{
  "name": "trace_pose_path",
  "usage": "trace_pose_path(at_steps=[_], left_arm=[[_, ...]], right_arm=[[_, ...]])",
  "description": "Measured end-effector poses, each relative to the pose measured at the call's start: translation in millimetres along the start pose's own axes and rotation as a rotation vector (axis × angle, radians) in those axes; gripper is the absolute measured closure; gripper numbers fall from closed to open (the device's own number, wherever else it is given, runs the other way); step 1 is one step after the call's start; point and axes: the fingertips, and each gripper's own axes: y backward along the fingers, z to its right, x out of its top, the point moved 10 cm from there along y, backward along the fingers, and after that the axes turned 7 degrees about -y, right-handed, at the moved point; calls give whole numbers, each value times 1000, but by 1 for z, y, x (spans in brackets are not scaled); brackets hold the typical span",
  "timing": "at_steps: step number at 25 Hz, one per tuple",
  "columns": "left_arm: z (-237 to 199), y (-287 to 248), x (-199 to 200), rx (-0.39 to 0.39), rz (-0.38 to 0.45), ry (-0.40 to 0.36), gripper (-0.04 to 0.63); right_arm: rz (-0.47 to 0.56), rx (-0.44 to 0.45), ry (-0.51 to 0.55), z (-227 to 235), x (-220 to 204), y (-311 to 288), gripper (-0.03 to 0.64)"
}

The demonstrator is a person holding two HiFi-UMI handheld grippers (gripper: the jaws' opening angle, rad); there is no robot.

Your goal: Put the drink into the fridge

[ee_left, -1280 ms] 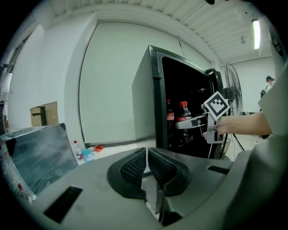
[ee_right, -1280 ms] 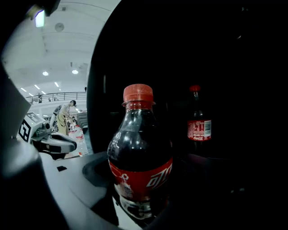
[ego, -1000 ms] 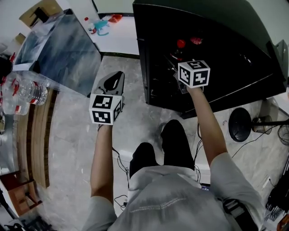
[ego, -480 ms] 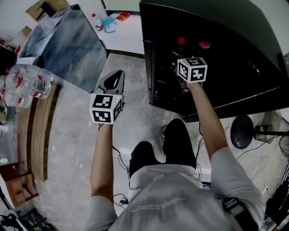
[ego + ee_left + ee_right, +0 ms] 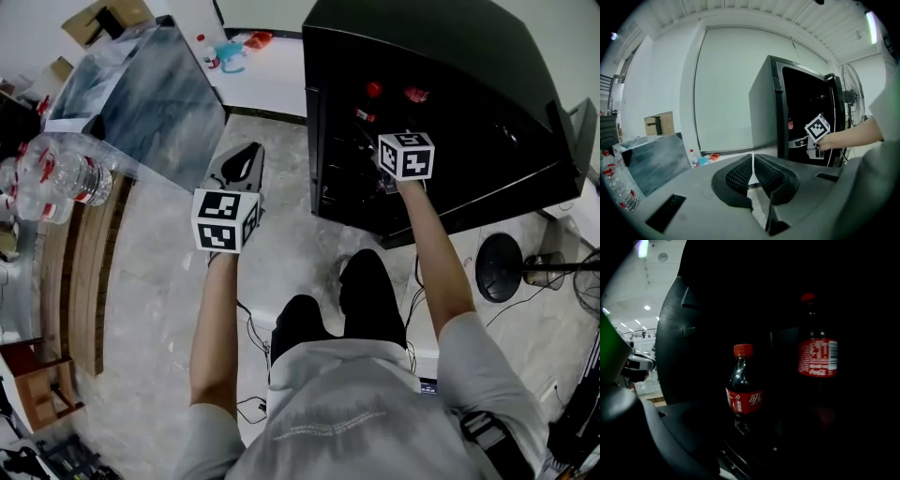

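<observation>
We read the task as nearly finished. In the head view the black fridge (image 5: 469, 56) fills the frame from 12 to 2 o'clock. The person's right forearm reaches into its open front, and only the marker cube shows at the edge of the dark interior.

The right gripper (image 5: 746, 434) looks straight into that interior. A small cola bottle (image 5: 743, 394) with a red cap stands upright just ahead of it, its lower body down where the jaws lie. A taller cola bottle (image 5: 817, 355) stands deeper in, at 2 o'clock from the small one and apart from it. So the drink is already inside the fridge, and it seems to rest on a shelf, though the base is lost in shadow.

The right claw is too dark to read. The small bottle sits in line with the jaws, but we cannot tell whether they pinch it or have spread off it.

The left gripper (image 5: 753, 171) is idle outside, over the floor at 9 o'clock from the fridge. Its jaws are pressed together with nothing between them.

A cluster of clear water bottles (image 5: 56, 178) lies at 9 o'clock in the head view, well apart from the fridge.

By our judgement, what is left is to let the bottle stand free if it is not free already. After that the right gripper would draw back out of the opening without knocking either bottle.
</observation>
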Motion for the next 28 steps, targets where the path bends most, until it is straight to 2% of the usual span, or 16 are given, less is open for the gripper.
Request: trace_pose_path(at_steps=[7,12,17,28], left_arm=[[5,44,35,-20,-4,0,574],[13,91,72,-61,-14,-14,574],[16,139,115,-92,14,-44,574],[35,218,180,-148,78,-88,574]], right_arm=[[-5,-93,-30,-22,16,90,285],[17,-135,-13,-59,50,168,328],[47,-159,20,-100,89,236,376],[163,-200,59,-163,151,370,548]])
